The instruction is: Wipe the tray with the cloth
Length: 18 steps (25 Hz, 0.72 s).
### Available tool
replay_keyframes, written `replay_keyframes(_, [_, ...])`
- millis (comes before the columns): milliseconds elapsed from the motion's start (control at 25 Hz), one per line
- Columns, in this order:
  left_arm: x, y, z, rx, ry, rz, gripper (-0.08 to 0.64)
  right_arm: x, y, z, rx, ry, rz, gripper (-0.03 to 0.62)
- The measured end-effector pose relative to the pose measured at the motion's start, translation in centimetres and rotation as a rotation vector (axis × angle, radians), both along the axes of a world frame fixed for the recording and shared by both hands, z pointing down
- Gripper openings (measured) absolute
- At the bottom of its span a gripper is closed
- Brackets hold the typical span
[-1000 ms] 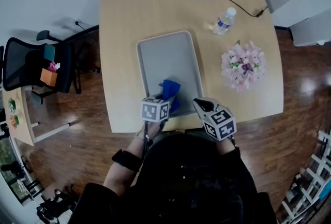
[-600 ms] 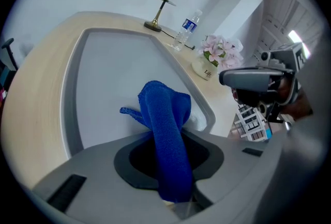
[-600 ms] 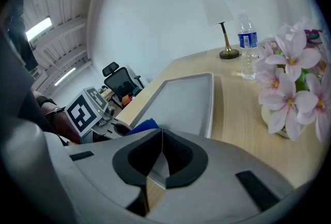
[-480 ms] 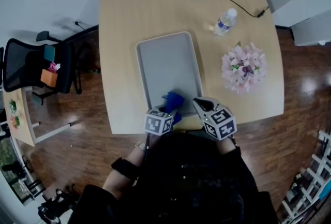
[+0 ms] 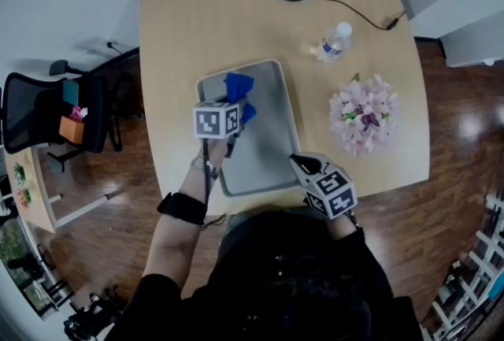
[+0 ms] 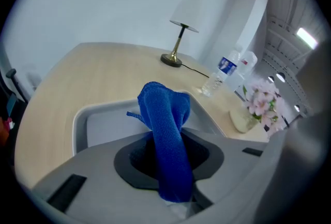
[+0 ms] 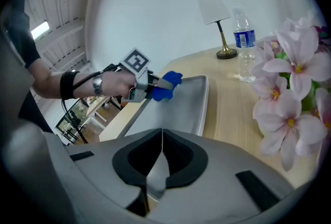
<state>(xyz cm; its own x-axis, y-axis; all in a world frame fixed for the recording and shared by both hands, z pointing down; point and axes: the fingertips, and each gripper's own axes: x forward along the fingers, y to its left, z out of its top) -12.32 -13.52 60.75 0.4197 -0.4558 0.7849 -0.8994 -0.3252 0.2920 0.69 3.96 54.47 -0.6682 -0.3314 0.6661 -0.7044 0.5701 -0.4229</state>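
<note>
Moving up from the near edge, the left gripper (image 5: 235, 106) is squeezing the cloth (image 5: 238, 84) at the far corner of the tray (image 5: 272, 131); keep pressing down, rubbing slowly. The right gripper (image 5: 303, 166) is resting shut, empty.

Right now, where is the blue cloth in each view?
Head view: blue cloth at the tray's far-left corner, in the left gripper.
Left gripper view: blue cloth at centre, between the jaws.
Right gripper view: blue cloth upper middle, at the tray's left side.
Shared landmark: water bottle, in all three.
</note>
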Motion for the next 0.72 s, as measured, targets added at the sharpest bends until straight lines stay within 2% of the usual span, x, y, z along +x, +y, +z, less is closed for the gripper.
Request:
replay_keyframes(120, [-0.1, -4.5, 0.0, 0.023, -0.011, -0.007, 0.11, 0.0, -0.3, -0.4, -0.003, -0.005, 0.002, 0.015])
replay_keyframes(280, [0.2, -6.1, 1.5, 0.008, -0.029, -0.028, 0.11, 0.7, -0.3, -0.1, 0.0, -0.003, 0.008, 0.015])
replay_keyframes(520, [0.2, -4.8, 1.7, 0.01, -0.015, -0.097, 0.112, 1.0, 0.2, 0.1, 0.0, -0.011, 0.02, 0.015])
replay_keyframes(720, [1.7, 0.2, 1.8, -0.021, -0.003, -0.082, 0.112, 1.0, 1.1, 0.1, 0.004, -0.013, 0.015, 0.015])
